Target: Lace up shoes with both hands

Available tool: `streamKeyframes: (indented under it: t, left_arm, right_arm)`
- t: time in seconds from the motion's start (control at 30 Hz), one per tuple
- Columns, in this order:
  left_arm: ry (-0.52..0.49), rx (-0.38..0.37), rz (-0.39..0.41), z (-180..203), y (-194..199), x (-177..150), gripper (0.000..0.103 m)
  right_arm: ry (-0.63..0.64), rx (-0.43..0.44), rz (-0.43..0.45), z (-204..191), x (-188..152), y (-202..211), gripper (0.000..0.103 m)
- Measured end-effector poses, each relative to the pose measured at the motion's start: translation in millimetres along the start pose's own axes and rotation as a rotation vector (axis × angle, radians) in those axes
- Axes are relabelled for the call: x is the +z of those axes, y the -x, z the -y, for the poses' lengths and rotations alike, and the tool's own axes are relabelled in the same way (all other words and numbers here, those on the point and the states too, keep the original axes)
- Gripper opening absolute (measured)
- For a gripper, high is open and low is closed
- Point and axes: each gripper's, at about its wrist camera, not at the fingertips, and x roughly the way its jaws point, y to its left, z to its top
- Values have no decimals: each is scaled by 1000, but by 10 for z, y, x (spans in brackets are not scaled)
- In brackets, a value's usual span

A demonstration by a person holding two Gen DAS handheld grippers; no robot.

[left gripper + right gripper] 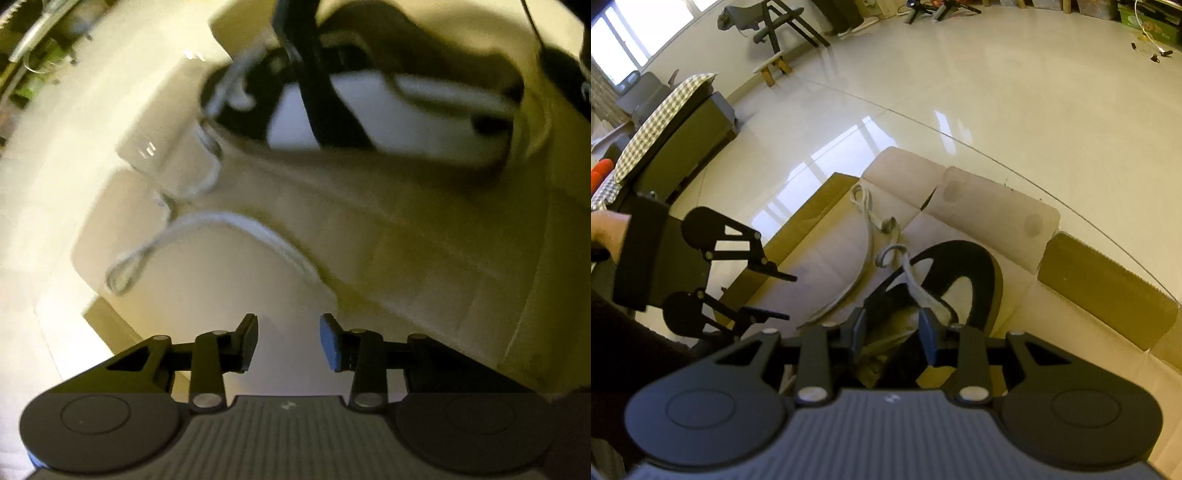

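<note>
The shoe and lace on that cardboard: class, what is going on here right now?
A person holds a two-finger gripper in each hand over a black shoe that sits on flattened brown cardboard on a glossy tiled floor. The right gripper hovers over the shoe's opening, jaws apart, with the flat white lace running just past one pad. The left gripper is open and empty above the cardboard. The lace's free end lies loose on the cardboard.
</note>
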Motion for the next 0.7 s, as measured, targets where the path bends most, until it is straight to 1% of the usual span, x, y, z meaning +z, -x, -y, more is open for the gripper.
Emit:
streamKeyframes:
  t: [0.07,0.13,0.17,0.2,0.23,0.33,0.4,0.43,0.47,0.5,0.6,0.63,0.67,0.7]
  left_arm:
    - [76,-48,9,-65,-3,39,37]
    - [192,-120,34,-160,4,108,36]
    - [235,-154,41,-189,-9,145,28]
    - [269,-186,45,-203,-32,182,11]
    - [290,-216,47,-197,-75,220,5]
    - [322,-257,73,-202,-116,274,6]
    - [349,-296,145,-205,-156,322,6]
    - [353,-306,165,-203,-166,335,6]
    - [340,-303,176,-192,-169,354,9]
    - [288,-283,182,-161,-160,398,11]
    - [-25,-128,209,-7,-29,459,13]
    - [-161,-74,202,50,-10,443,13]
    - [-248,-42,194,85,-3,429,13]
    - [-350,-25,183,113,-15,399,13]
  right_arm:
    - [-1,0,-1,-1,-7,4,34]
    - [-5,3,1,-7,-15,13,34]
    - [-6,5,2,-11,-14,18,34]
    - [-6,7,3,-12,-11,22,34]
    - [-6,9,4,-14,-7,26,34]
    - [-6,9,9,-17,9,33,34]
    - [-7,9,11,-18,12,35,34]
    - [-9,9,12,-17,12,39,34]
    - [-12,9,14,-16,12,42,34]
    - [-16,9,14,-16,8,42,35]
    - [-25,13,13,-6,-3,54,35]
    - [-24,11,12,-5,-8,57,35]
    - [-23,10,10,-5,-13,59,35]
    - [-21,9,9,-4,-18,62,35]
